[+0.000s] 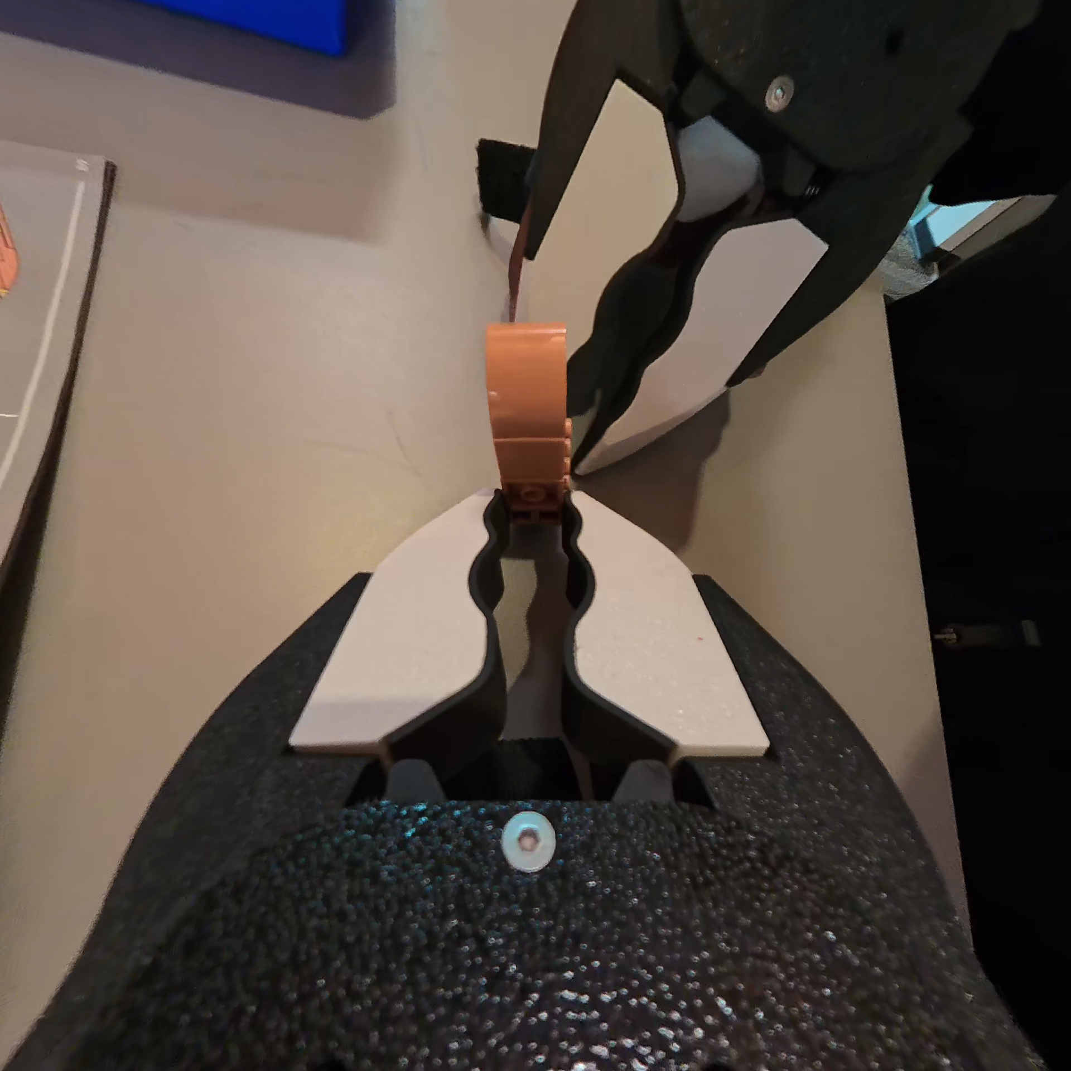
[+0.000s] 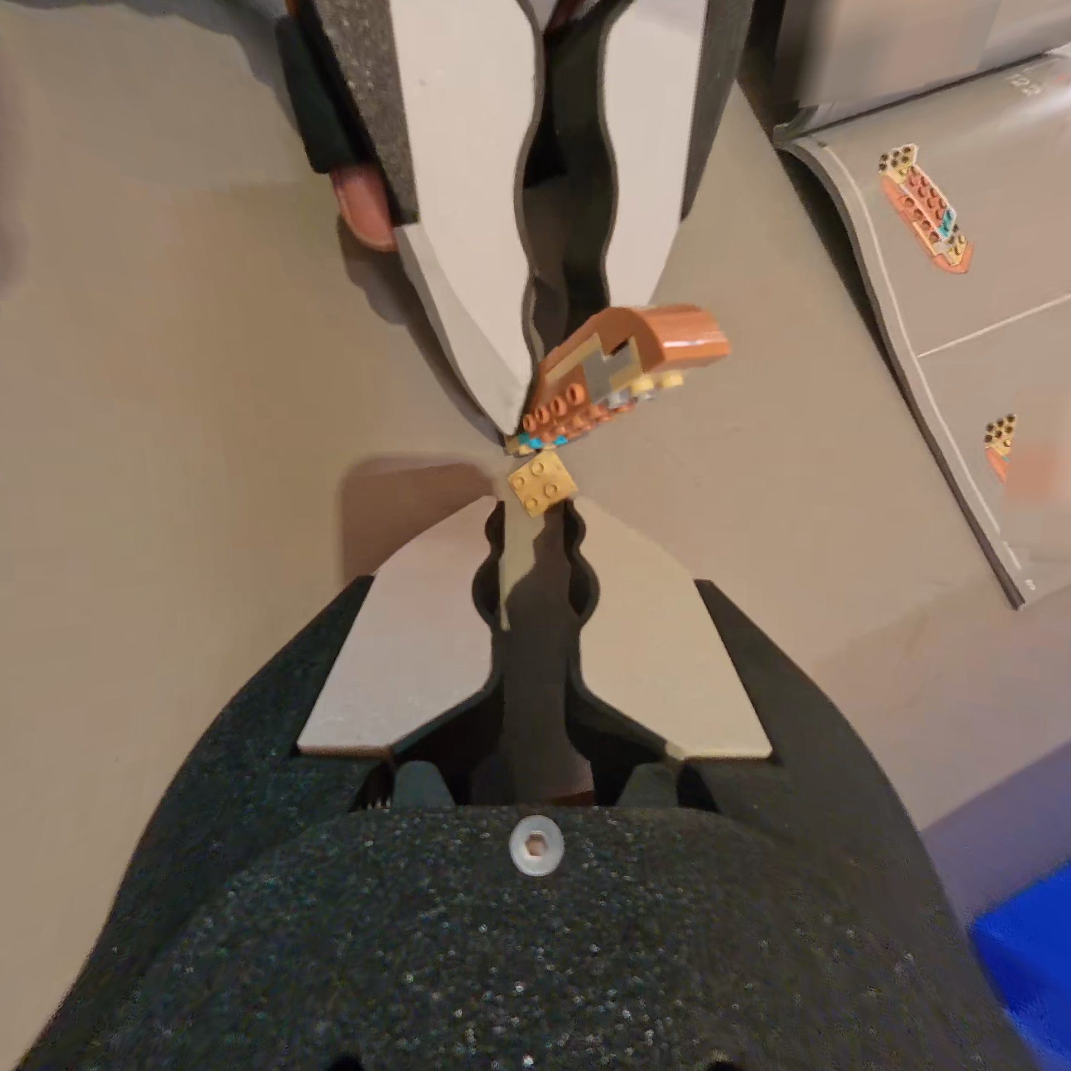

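1. Brick model [image 2: 614,371], a small orange-brown build with tan, grey and teal parts and a curved top, is being held up above the beige table [image 1: 232,405] near its right edge, clamped by its narrow end between the fingertips of the left gripper [image 1: 534,507]; both pads are being pressed against its sides.
2. An open booklet [image 2: 956,319] with printed pictures of a similar build is lying flat on the table, off to the side of the model and well apart from it.
3. The right gripper [image 2: 536,510] is being held tip to tip with the left one, its jaws standing a little apart; whether they are pressing on anything cannot be told.
4. A blue object [image 2: 1037,950] is being shown only partly and blurred, on a grey surface beyond the table.
5. A tan square plate [image 2: 542,483] with four studs is sitting at the right gripper's fingertips, just beside the model's lower end; whether it is being touched by the pads cannot be told.
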### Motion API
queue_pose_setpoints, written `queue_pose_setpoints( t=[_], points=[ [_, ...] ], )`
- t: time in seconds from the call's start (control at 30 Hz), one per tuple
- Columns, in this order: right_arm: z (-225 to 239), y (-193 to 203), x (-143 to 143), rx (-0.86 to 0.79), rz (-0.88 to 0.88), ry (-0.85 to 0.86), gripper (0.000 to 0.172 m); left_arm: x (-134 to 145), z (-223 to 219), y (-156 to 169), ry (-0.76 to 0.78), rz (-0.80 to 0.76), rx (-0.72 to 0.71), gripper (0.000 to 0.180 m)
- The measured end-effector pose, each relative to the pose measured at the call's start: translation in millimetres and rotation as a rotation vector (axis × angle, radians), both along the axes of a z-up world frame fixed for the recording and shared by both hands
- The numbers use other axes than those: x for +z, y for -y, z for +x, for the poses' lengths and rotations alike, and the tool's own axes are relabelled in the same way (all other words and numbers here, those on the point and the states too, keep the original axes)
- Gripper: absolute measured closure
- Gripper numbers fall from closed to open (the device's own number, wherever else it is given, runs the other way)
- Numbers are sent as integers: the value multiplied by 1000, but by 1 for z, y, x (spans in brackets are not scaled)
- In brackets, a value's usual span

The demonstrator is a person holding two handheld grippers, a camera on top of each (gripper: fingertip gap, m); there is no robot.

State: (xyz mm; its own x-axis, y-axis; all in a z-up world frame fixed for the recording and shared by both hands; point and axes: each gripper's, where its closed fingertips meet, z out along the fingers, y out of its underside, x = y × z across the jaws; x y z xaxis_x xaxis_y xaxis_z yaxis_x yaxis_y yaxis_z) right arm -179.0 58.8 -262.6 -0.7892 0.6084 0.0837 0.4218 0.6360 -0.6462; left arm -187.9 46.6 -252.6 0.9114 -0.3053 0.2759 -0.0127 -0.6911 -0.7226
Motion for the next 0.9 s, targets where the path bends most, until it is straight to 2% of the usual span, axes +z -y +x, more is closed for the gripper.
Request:
queue_pose_setpoints(
  t=[0.2,0.33,0.73,0.9],
  points=[
    [2,8,6,38,-97,-2,142,0,-4,0,-1,0,12,163],
    [6,18,17,74,-206,6,144,0,-2,0,0,1,10,163],
    [18,22,3,203,-1,-98,149,0,-4,6,9,-15,-14,163],
    [8,13,10,111,-17,-103,153,5,-3,6,31,35,-56,163]
  ],
)
